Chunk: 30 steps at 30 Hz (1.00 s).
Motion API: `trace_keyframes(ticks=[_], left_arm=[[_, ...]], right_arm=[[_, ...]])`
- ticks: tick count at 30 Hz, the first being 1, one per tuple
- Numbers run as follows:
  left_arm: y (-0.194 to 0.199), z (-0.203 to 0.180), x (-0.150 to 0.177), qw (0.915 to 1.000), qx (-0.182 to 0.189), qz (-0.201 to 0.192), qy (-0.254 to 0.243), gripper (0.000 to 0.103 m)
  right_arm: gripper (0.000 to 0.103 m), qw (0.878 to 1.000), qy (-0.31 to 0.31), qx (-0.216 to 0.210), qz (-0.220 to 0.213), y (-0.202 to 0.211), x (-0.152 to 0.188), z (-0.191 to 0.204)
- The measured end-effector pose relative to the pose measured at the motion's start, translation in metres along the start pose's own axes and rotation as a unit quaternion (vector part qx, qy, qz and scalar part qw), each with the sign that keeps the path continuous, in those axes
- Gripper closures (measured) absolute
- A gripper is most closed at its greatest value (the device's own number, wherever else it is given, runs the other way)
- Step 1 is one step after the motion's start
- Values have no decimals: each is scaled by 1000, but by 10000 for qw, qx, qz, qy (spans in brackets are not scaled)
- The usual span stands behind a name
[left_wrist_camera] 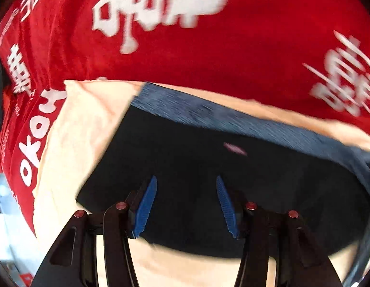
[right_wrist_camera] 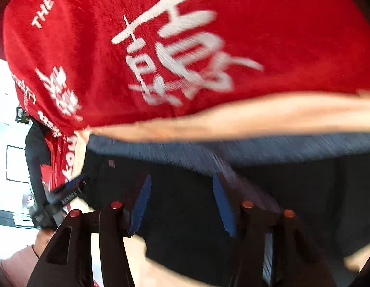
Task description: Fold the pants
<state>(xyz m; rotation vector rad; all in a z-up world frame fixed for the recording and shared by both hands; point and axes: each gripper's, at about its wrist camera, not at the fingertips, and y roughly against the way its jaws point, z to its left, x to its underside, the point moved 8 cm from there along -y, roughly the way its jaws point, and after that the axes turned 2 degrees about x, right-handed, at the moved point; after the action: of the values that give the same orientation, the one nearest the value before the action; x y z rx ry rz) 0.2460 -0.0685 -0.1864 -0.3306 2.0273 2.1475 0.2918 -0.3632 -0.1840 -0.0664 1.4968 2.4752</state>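
Dark navy pants [left_wrist_camera: 209, 167] lie folded flat (lighter blue waistband edge) on cream cloth.

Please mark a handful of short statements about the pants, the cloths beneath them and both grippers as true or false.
1. The left gripper has its blue pads apart with no cloth pinched between them. True.
2. The dark pants lie on a green cloth. False: they lie on a pale peach cloth.
3. The red cloth is printed with white characters. True.
4. The right gripper is clamped on the red cloth. False: its jaws stand open over the dark pants.
5. The pants show a lighter blue band along their far edge. True.
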Motion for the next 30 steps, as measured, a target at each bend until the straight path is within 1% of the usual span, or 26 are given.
trace_keyframes(ticks=[1,2,4,6,7,8,9,10,12,13,15,16,17,19,20,22,24,25,26,27,28,30], left_arm=[[6,-14,10,9999,102,60,-104,49],[9,-30,18,9994,225,135,-211,49],[18,-59,38,9974,506,279,-433,49],[26,-93,59,9935,773,399,-736,49],[29,-109,69,9907,899,451,-918,49],[31,-121,78,9882,993,484,-1064,49],[34,-136,87,9852,1103,511,-1208,49],[39,-156,98,9802,1292,549,-1396,49],[46,-187,114,9720,1556,579,-1660,49],[49,-204,124,9669,1696,600,-1810,49],[58,-240,144,9593,1880,744,-1972,49],[56,-243,148,9560,1982,819,-2000,49],[59,-251,156,9518,2123,890,-2026,49],[66,-271,171,9437,2350,940,-2131,49],[68,-278,177,9416,2373,962,-2187,49],[73,-295,186,9370,2468,1010,-2255,49],[78,-313,194,9310,2626,1050,-2308,49],[78,-317,196,9298,2641,1066,-2330,49],[76,-324,200,9283,2668,1103,-2344,44],[74,-331,202,9271,2724,1133,-2311,33],[75,-334,204,9267,2788,1134,-2252,30],[71,-342,209,9259,2860,1192,-2163,30]], right_arm=[[45,10000,-39,60,-1,9,13,-6],[45,9998,-128,157,-9,22,34,-15],[45,9991,-333,255,-33,42,58,-32],[45,9968,-703,368,-44,66,92,-56],[45,9957,-822,416,-45,71,99,-64],[45,9938,-992,496,-61,79,116,-74],[45,9913,-1194,553,-83,89,135,-84],[45,9888,-1367,590,-108,96,150,-93],[45,9821,-1721,746,-169,114,188,-112],[45,9800,-1818,779,-200,121,200,-120],[45,9730,-2124,843,-335,135,236,-133],[45,9696,-2261,865,-362,138,248,-137],[45,9650,-2450,863,-368,139,267,-143],[45,9595,-2618,960,-406,142,290,-150],[45,9561,-2714,1007,-453,144,304,-155],[45,9506,-2909,975,-473,143,321,-160],[45,9446,-3139,844,-459,142,335,-164],[45,9441,-3170,772,-472,141,339,-166],[45,9451,-3146,738,-490,140,342,-167],[45,9461,-3114,738,-490,139,344,-169],[45,9467,-3100,722,-485,138,345,-171],[45,9474,-3118,537,-495,136,347,-175]])
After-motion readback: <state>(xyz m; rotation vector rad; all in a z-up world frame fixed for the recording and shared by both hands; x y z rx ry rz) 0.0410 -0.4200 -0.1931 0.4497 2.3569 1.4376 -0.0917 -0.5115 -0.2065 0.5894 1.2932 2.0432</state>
